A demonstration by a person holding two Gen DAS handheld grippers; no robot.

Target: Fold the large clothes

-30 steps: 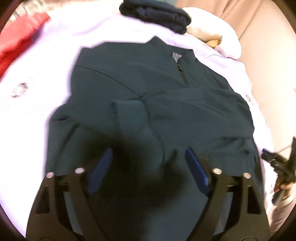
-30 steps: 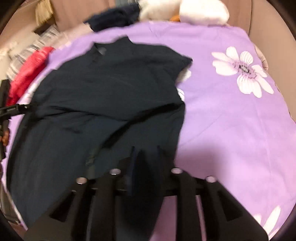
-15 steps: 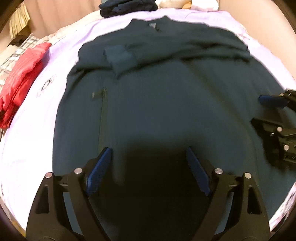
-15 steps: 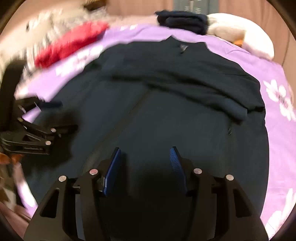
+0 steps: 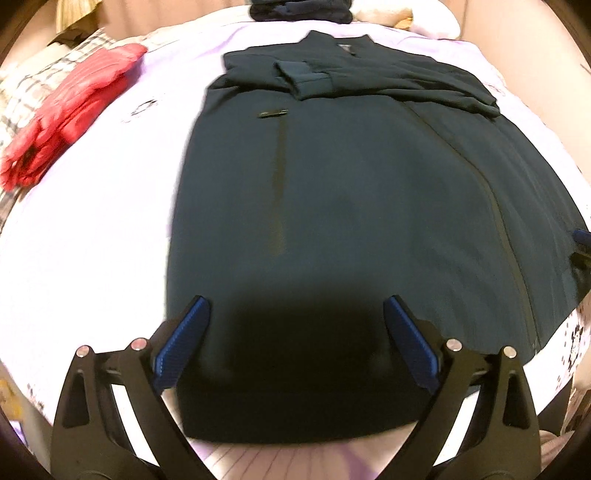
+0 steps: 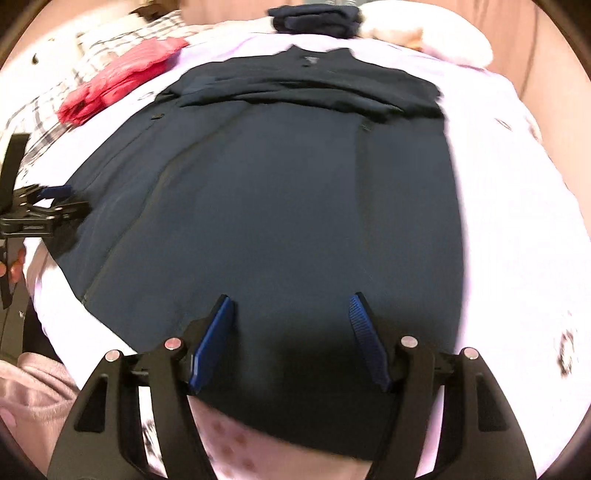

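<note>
Jacket flat beneath both opening grippers

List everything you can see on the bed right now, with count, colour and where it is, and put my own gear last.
Jacket: one, dark teal, spread flat mid-bed, sleeves folded across the chest.
Folded garment: one, navy, far end beyond the collar.
Red garment: one, far left of the jacket.
Pillow: one, white, far right corner.
Plaid cloth: one, white-grey, far left edge.
Bedsheet: one, lilac, under everything.
Left gripper: black, blue pads, jaws opening over the hem, nothing held.
Right gripper: same, opening over the hem.
</note>
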